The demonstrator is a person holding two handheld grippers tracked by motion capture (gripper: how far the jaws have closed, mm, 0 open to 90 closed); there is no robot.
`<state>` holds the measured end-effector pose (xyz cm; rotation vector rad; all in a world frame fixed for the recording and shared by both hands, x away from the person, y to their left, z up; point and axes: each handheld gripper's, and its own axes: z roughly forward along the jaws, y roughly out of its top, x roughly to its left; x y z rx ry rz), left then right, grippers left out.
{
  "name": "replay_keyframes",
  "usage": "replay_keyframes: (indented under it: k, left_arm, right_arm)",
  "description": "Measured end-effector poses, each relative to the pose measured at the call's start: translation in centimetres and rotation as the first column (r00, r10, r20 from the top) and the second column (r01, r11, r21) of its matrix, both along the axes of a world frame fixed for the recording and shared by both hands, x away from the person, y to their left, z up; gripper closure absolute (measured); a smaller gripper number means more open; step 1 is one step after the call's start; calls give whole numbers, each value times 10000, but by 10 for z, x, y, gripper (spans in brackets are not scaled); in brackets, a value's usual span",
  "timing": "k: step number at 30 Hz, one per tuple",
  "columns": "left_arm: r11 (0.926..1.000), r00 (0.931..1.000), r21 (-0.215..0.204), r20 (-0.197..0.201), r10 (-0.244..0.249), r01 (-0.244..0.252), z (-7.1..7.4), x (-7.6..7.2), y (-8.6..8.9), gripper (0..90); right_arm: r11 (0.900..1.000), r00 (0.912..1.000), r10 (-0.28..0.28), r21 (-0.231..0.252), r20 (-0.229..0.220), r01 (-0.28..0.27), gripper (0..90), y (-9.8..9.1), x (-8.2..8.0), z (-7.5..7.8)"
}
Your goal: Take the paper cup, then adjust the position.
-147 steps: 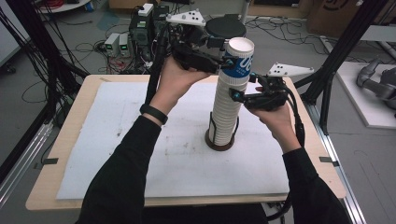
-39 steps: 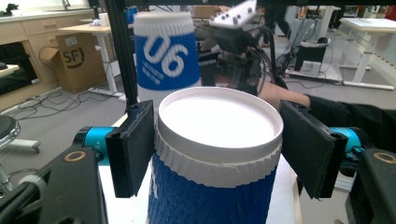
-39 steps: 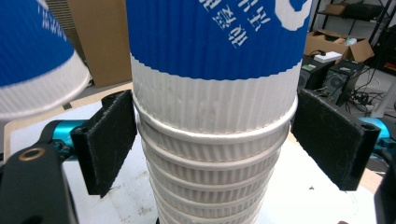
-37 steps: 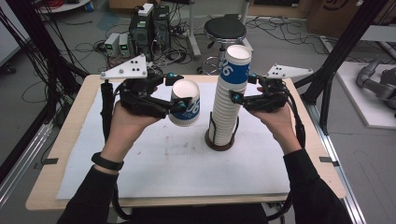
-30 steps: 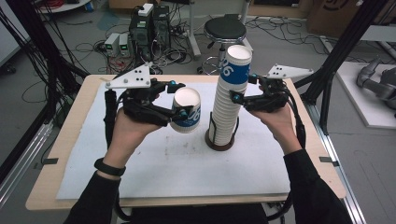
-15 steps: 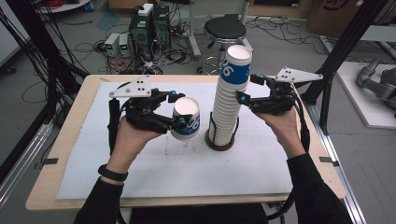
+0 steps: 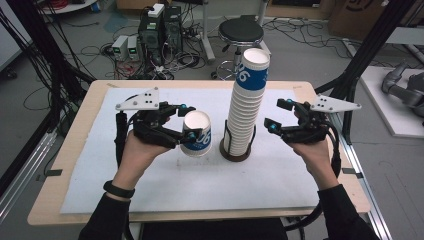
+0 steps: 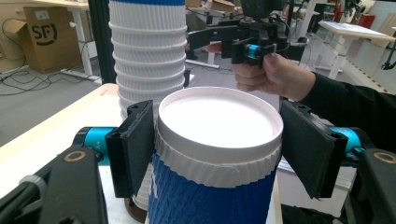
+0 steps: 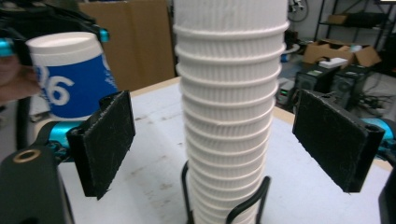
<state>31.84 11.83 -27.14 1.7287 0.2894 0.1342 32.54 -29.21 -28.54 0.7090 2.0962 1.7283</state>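
We held a cup (image 7: 196, 135) in the left gripper (image 7: 181, 131), its fingers (image 8: 132, 144) pressed against both sides just under the rim, low over the worktop (image 7: 150, 185) and just left of the stack (image 7: 246, 105) in its wire holder (image 7: 236, 150). Our right gripper (image 7: 279, 117) stood right of the stack, its fingers (image 9: 106, 140) having just been opening, now spread wide with nothing gripped, clear of the stack's sides.

The cup (image 7: 196, 134) bore a white "06" on its blue band, seen as "6" in the right gripper view. The stack's (image 7: 247, 105) top cup showed what looked like "06" too, partly turned away. A cardboard box (image 8: 43, 38) carried "SF".
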Motion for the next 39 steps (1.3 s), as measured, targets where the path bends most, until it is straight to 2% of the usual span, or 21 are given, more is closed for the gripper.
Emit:
replay_keyframes:
  k: [3, 7, 11, 18, 21, 28, 31, 34, 35, 37, 39]
  left_arm:
    - [10000, 9999, 6, -154, 72, -72, -5, 3, 3, 293]
    - [9999, 9998, 13, -152, 157, -157, -6, 4, 6, 293]
    - [9996, 9996, -146, -137, 243, -245, -4, 2, 10, 293]
    - [9998, 9998, -102, -21, 177, -177, -2, 1, 10, 293]
    - [9997, 10000, -255, -29, 23, -24, 0, -1, 9, 293]
    - [9997, 10000, -232, -31, -88, 88, 1, -3, 5, 293]
    - [9995, 9999, -264, -40, -163, 162, 1, -3, 4, 293]
    - [9993, 9998, -304, -32, -210, 209, 2, -4, 3, 293]
    - [9993, 9997, -295, 20, -250, 250, 4, -5, 2, 293]
    - [9991, 9997, -335, 2, -250, 250, 4, -6, 1, 293]
    - [9989, 9995, -346, 14, -313, 314, 4, -6, -1, 293]
  right_arm:
    - [9997, 9997, 218, 116, -111, -217, 132, -2, -6, -9]
    - [9997, 9996, 196, 167, -210, -192, 132, -5, -9, -19]
    - [9998, 9994, 159, 122, -318, -155, 133, -7, -9, -22]
    - [9997, 9995, 185, 132, -247, -182, 135, -9, -13, -22]
    - [9987, 9987, 499, 46, -109, -499, 146, -7, -18, -20]
    - [9954, 9954, 960, 33, -75, -959, 146, -5, -22, -19]
    - [9901, 9901, 1405, 24, -22, -1405, 146, -2, -24, -19]
    - [9872, 9872, 1596, -40, -28, -1596, 145, 0, -25, -19]
    - [9833, 9834, 1817, -40, -46, -1817, 145, 2, -27, -18]
    - [9826, 9826, 1857, -65, -30, -1857, 145, 3, -27, -18]
    - [9781, 9781, 2079, -67, -46, -2079, 145, 7, -30, -18]
